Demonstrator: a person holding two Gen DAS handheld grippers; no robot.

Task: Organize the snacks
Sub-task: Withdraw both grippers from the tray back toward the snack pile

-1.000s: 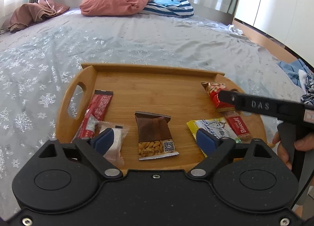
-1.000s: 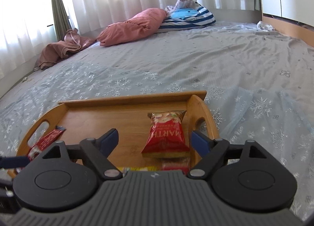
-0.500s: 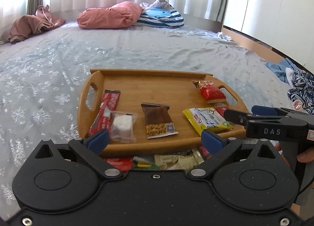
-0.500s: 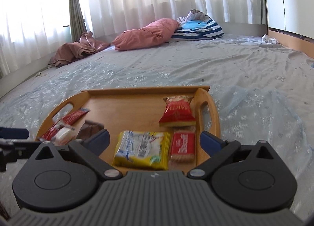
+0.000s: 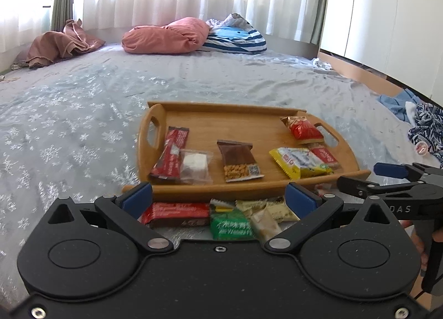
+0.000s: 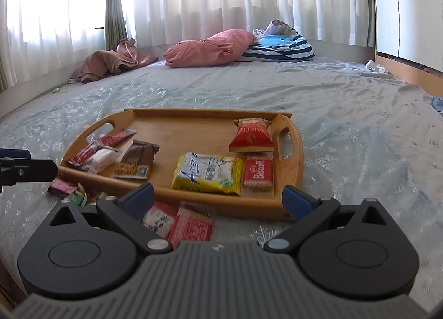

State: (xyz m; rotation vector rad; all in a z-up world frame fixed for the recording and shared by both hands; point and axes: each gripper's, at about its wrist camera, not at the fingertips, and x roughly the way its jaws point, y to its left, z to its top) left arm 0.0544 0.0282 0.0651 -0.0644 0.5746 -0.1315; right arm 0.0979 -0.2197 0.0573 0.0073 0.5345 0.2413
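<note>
A wooden tray lies on the bed. It holds a red bar, a clear packet with a white block, a brown nut packet, a yellow packet, a red Biscoff and a red-gold bag. Loose snacks lie on the sheet before the tray: a dark red bar, a green packet, cream packets, a red patterned packet. My left gripper hovers open above them, holding nothing. My right gripper stands open and holds nothing too.
A pink pillow, a striped cushion and a brown cloth lie at the far side by the curtains. Crumpled clothes sit at the right edge. Snowflake bedsheet spreads around the tray.
Both grippers have drawn back from over the tray toward its near side, and their jaws have widened. The loose snacks in front of the tray have come into view.
</note>
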